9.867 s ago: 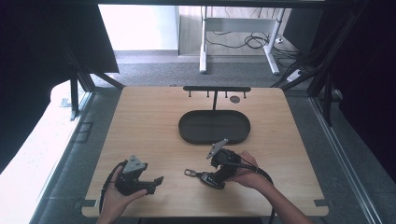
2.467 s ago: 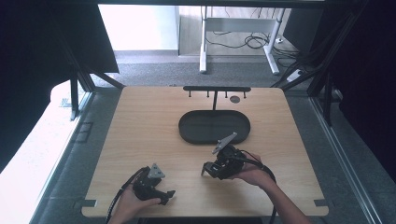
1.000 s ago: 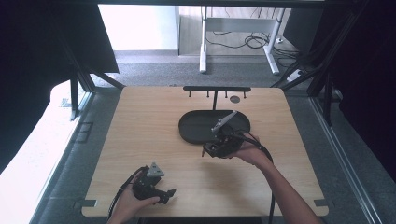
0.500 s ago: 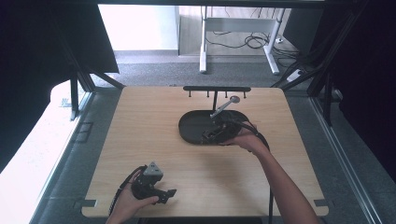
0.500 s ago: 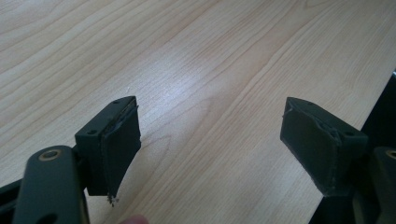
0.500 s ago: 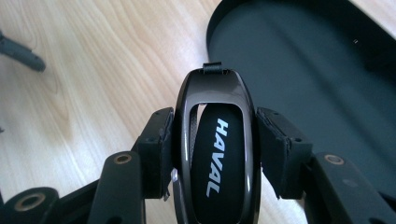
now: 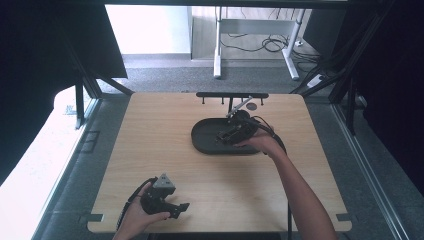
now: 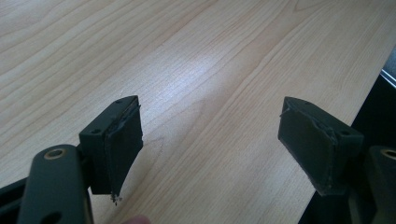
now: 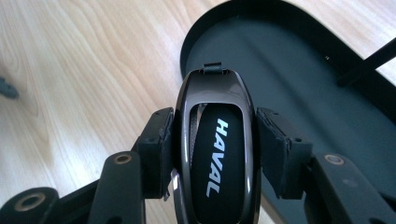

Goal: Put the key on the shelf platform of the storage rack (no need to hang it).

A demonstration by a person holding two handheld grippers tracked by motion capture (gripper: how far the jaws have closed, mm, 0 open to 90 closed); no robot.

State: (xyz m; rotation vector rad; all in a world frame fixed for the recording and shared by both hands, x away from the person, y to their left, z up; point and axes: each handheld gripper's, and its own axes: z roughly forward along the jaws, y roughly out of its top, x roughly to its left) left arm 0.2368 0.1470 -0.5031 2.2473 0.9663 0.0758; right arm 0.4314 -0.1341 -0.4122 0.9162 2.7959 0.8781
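Glossy black oval key fob [image 9: 215, 149] with the white lettering HAVAL sits clamped between the two black jaws of the right gripper [image 9: 215, 154], pads pressing its long sides. In the right gripper view it hangs over the near rim of the dark oval metal tray [image 9: 299, 70], its loop end pointing into the tray. A second ago, in the high view, this gripper was at the tray's near edge; now the right gripper [image 7: 235, 132] is above the tray's [image 7: 205, 145] right half, the forearm stretched further across the pale wooden table [image 7: 150, 130]. So the carry looks nearly done: the fob is over its likely resting place, and what remains is probably lowering it and letting go.

Near the table's front edge, the left gripper [image 7: 162, 200] has kept its place since then, resting low. Its jaws stand wide apart with nothing between them, just bare wood grain [image 8: 210, 93] beyond the pads.
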